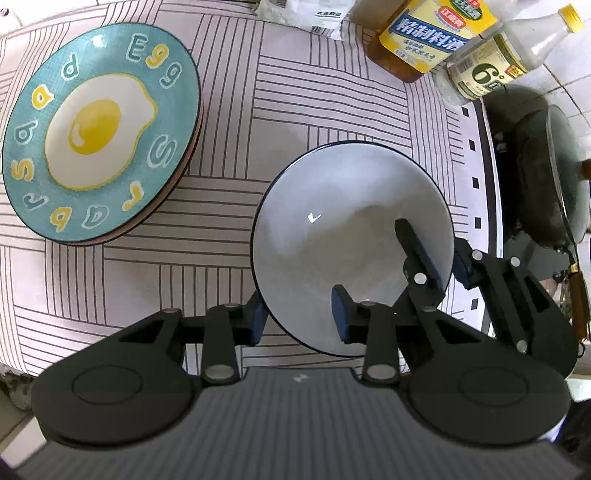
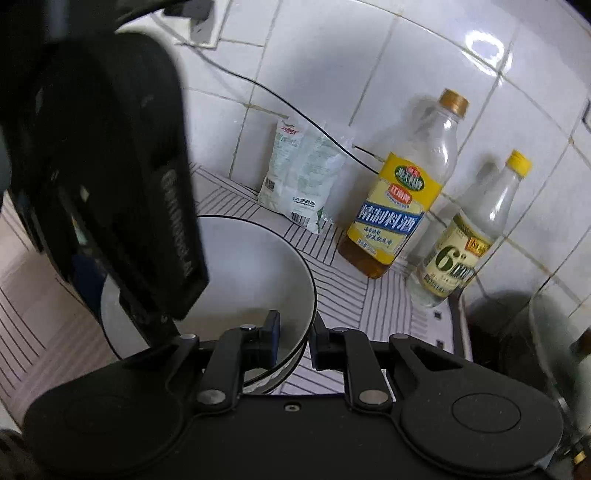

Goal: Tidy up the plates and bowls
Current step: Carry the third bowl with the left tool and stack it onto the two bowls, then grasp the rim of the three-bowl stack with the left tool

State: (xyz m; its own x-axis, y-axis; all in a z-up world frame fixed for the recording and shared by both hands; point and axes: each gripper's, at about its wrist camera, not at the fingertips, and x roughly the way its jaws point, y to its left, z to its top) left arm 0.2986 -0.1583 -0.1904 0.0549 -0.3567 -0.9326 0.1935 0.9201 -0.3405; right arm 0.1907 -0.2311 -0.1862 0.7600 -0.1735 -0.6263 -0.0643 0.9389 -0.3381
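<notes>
A white bowl (image 1: 332, 236) with a dark rim sits on the striped cloth; it also shows in the right wrist view (image 2: 243, 266). My left gripper (image 1: 301, 319) straddles its near rim, one finger outside and one inside, with a wide gap, so it is open. My right gripper (image 2: 295, 341) straddles the bowl's right rim with a narrow gap on each side; it also shows in the left wrist view (image 1: 443, 258). A teal fried-egg plate (image 1: 99, 133) tops a short stack of plates at the left.
Two bottles (image 1: 428, 33) (image 1: 495, 62) and a white bag (image 2: 299, 173) stand at the back by the tiled wall. A dark wok with a glass lid (image 1: 546, 184) sits at the right. The left gripper's body (image 2: 103, 177) fills the right wrist view's left side.
</notes>
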